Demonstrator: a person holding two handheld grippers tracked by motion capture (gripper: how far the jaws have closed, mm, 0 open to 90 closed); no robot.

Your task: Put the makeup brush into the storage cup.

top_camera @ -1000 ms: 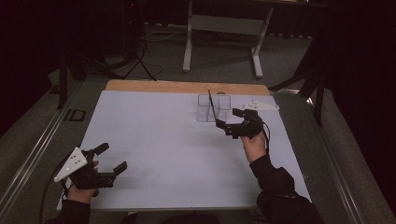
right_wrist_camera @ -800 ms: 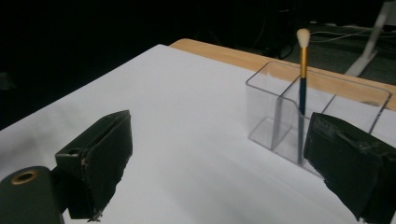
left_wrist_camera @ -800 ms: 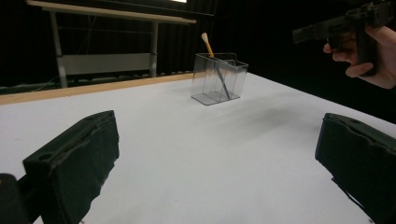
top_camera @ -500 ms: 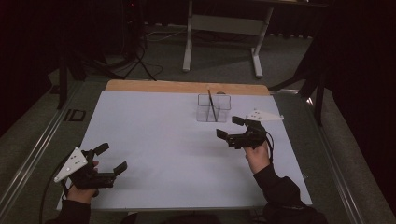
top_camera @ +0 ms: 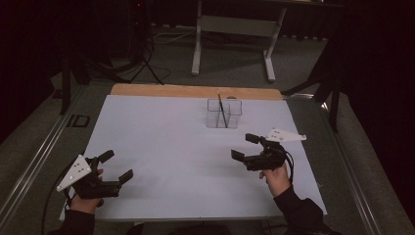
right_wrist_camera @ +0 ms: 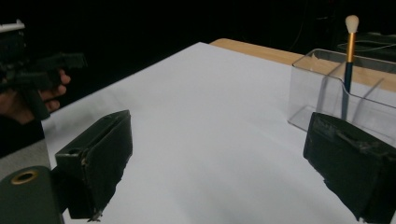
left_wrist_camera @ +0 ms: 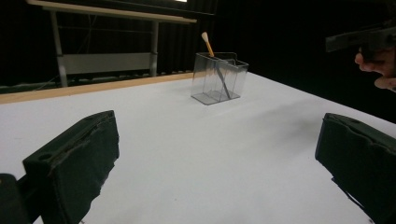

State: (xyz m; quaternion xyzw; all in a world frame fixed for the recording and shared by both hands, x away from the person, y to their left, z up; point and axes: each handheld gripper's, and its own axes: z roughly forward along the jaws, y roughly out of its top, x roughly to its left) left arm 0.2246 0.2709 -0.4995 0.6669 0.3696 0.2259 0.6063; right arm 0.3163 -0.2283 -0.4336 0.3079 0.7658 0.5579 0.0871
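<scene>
high: overhead, forward-down | gripper views: low, near table (top_camera: 161, 142)

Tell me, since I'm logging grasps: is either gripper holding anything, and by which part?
Nothing is held: the left gripper and right gripper are both open and empty.

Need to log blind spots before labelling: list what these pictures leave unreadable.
- Brush: its lower end is blurred behind the clear organizer wall and the right gripper's near jaw in the right gripper view.
- Organizer compartments: too small in the high view to count surely.
- Right gripper: cut off by the edge in the left gripper view.
- Left gripper: dim, partly cropped in the right gripper view.
</scene>
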